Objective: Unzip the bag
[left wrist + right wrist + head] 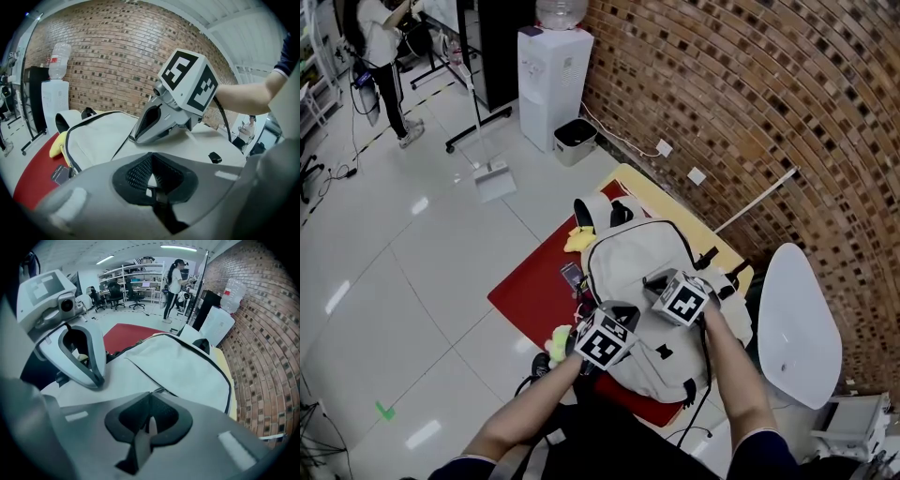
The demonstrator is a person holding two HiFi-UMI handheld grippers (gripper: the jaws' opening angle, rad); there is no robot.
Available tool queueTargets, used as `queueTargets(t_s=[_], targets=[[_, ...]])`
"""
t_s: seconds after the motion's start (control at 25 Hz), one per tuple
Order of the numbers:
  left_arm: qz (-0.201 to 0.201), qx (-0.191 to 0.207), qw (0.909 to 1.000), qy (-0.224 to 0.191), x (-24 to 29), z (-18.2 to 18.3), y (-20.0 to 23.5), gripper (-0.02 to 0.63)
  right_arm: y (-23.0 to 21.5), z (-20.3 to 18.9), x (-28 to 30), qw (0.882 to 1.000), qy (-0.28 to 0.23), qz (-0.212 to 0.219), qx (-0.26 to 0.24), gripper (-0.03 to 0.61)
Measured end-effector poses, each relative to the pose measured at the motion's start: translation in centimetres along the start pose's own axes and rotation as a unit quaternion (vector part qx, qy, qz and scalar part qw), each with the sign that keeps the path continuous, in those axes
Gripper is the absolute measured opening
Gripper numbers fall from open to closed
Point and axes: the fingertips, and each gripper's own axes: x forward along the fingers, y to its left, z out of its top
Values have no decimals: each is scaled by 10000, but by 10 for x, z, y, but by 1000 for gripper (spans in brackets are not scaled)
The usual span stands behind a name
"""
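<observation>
A pale grey backpack (628, 272) with black zip lines lies flat on a red mat (530, 281). Both grippers rest on its near part, close together. My left gripper (625, 316) is shut, with a sliver of the backpack's pale fabric (149, 180) between its pads. My right gripper (655, 281) sits at the end of a black zip line (161, 390). Its jaws are nearly together on a thin pale piece (151, 424) that looks like the zipper pull. In the left gripper view the right gripper (136, 138) points down onto the backpack (98, 136).
A yellow soft toy (578, 239) lies at the backpack's far left and a green-yellow one (558, 339) by my left hand. A white chair (797, 323) stands at the right, a brick wall (750, 112) behind, and a water dispenser (551, 84) and a person (384, 56) farther off.
</observation>
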Motion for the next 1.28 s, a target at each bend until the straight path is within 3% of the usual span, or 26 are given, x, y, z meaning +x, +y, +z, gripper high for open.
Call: queueTargets(t_s=[0.48,1.28], targets=[[392,-172,9991,52,-34,-18,26,3,36,24,6,9995,-142,190,-199,18],[482,-150,9986,143,-61,-34,33,3,69,50,-2,9989,-341,140,-274,15]])
